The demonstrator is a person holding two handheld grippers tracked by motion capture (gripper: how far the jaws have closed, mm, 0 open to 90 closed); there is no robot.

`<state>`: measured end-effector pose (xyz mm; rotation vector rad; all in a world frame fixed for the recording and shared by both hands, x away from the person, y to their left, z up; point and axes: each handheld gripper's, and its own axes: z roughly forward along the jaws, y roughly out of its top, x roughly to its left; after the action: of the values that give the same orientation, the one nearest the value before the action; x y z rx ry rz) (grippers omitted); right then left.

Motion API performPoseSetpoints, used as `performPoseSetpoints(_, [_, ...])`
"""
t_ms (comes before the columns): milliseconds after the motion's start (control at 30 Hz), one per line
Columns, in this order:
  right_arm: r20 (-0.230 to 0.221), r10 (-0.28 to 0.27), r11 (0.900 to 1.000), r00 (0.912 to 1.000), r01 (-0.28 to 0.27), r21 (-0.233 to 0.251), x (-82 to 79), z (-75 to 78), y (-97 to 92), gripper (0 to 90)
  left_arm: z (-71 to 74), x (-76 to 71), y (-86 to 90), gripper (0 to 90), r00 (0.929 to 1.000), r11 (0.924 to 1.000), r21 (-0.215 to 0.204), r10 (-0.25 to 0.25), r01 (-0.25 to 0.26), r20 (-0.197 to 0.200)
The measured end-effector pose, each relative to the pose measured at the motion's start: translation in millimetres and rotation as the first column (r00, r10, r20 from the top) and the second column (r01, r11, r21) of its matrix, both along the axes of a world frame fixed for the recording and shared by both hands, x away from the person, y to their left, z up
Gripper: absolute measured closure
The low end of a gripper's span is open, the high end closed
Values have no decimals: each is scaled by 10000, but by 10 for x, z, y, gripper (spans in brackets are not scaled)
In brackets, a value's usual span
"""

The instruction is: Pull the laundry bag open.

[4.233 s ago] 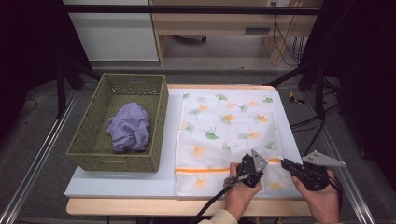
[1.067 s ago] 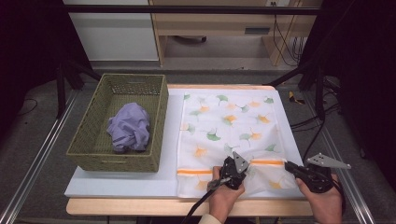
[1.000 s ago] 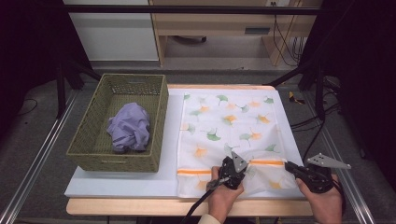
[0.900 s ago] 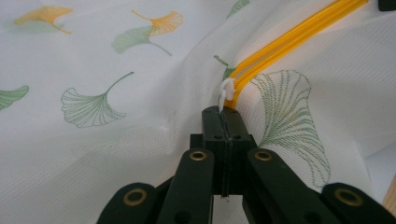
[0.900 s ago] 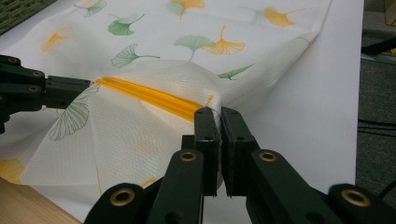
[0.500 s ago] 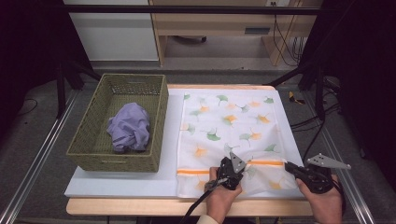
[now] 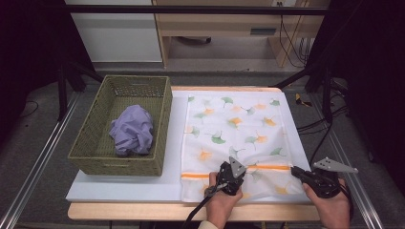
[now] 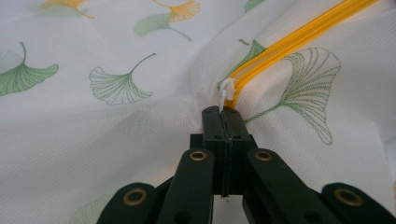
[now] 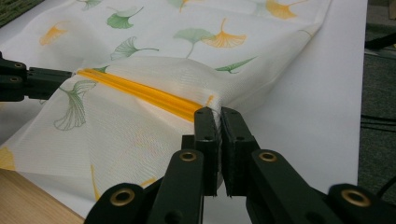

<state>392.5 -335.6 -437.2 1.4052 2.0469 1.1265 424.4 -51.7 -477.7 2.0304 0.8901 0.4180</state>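
A white table (image 7: 119, 188) stands in a dim room, with a woven basket (image 7: 122, 126) at its left holding a crumpled lilac cloth (image 7: 132, 130). A leaf-printed mesh bag (image 7: 236, 143) lies flat on the table's right half. Its orange zipper (image 7: 267, 168) runs left to right near the front edge, between the two grippers. The left gripper (image 8: 223, 114), jaws closed, pinches the white zipper pull (image 8: 226, 91) near mid-bag. The right gripper (image 9: 217, 114), clamped tight, holds the bag's right edge at the zipper's end. The closed zipper stretches rightward from the pull.

Table (image 7: 124, 188): basket (image 7: 95, 160), laundry bag (image 7: 239, 129).
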Motion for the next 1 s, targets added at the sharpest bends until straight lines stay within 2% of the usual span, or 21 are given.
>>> performPoseSetpoints(233, [29,56,10000,10000,-56,-50,0,0,5,862,2,-10,69,900,9999,9999,-22,106,-106,26])
performPoseSetpoints(433, [35,48,9999,10000,-48,-114,3,-6,3,862,-33,-6,147,900,9996,9995,-175,256,-258,-99])
performPoseSetpoints(1000, [-44,-69,9998,10000,68,-193,8,-10,8,861,-22,-15,150,900,9998,9997,-61,223,-223,4])
